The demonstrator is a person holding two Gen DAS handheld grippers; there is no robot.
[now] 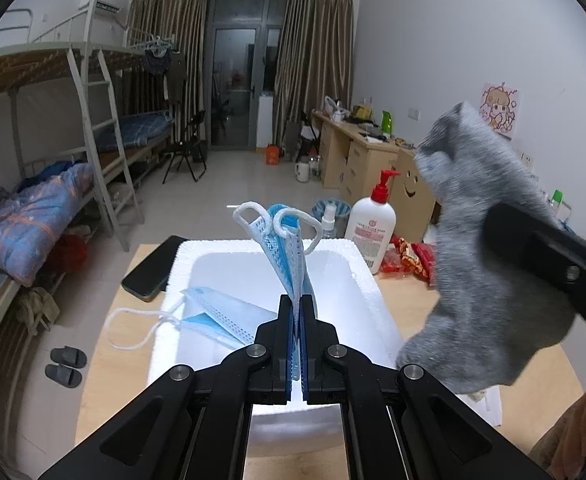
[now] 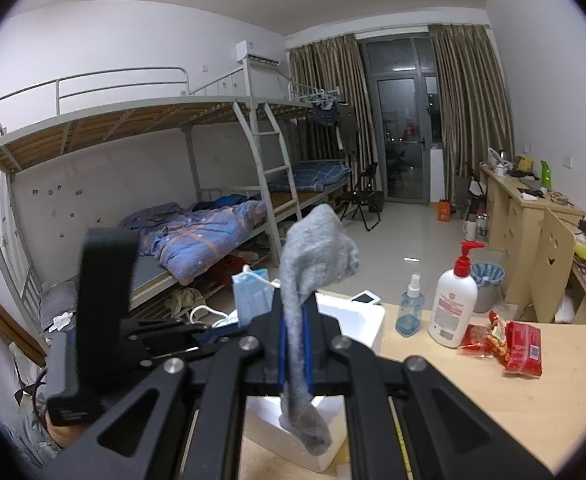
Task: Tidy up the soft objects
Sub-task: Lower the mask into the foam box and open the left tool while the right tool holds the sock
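My left gripper (image 1: 297, 300) is shut on a folded blue face mask (image 1: 283, 244) that stands up above a white foam box (image 1: 367, 300). Another blue mask (image 1: 217, 316) lies inside the box, its ear loop hanging over the left rim. My right gripper (image 2: 296, 308) is shut on a grey sock (image 2: 317, 252), whose toe droops below the jaws. In the left wrist view that sock (image 1: 489, 264) hangs at the right, beside the box. In the right wrist view the held mask (image 2: 251, 296) shows to the left of the sock, over the foam box (image 2: 357, 316).
On the wooden table (image 2: 473, 392) stand a white pump bottle (image 2: 453, 304), a small blue spray bottle (image 2: 411, 312) and red snack packets (image 2: 513, 344). A black phone (image 1: 151, 268) lies left of the box. Bunk beds, desks and a bin stand farther back.
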